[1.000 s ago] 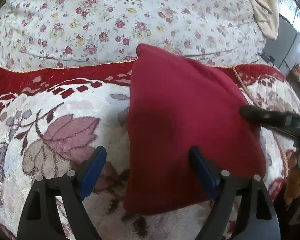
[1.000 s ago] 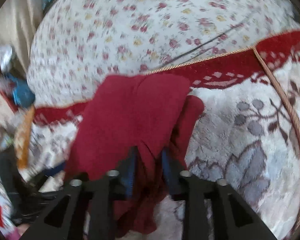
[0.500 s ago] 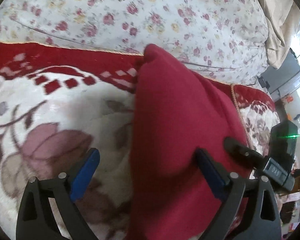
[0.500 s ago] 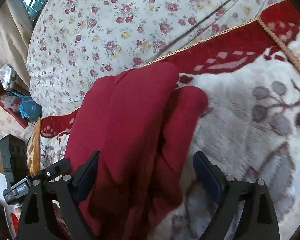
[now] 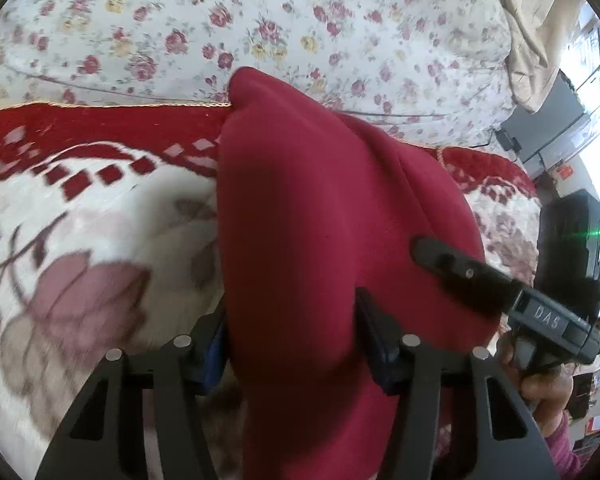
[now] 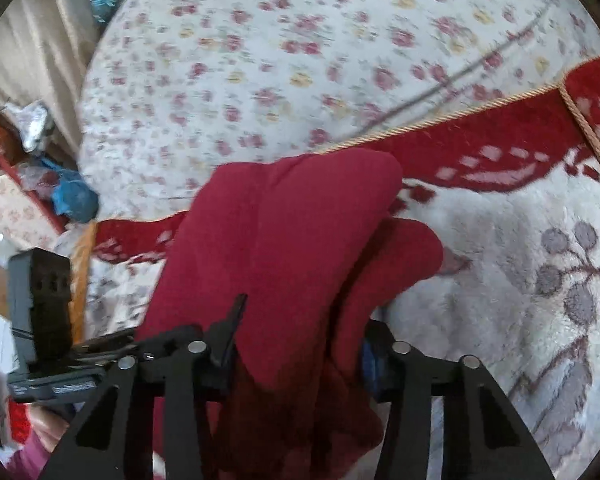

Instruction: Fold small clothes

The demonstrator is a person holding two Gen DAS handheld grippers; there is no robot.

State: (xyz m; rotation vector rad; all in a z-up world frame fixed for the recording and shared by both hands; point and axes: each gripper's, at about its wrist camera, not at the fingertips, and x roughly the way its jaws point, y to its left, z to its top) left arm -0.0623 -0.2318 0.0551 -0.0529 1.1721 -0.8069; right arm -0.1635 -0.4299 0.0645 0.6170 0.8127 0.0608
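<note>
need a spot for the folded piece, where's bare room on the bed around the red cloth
Free: the plush blanket beside the red garment, up to its red border, and the floral sheet beyond. Crowded: the near end, where the left gripper and right gripper are closing on the garment.

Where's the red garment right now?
The red garment lies on the plush flowered blanket, its far end reaching the floral bedsheet. Its near end sits between the jaws of both the closing left gripper and right gripper.

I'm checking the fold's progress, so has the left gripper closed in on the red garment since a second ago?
Yes. The left gripper jaws, wide apart before, are closing with the red garment between them, on the floral blanket.
</note>
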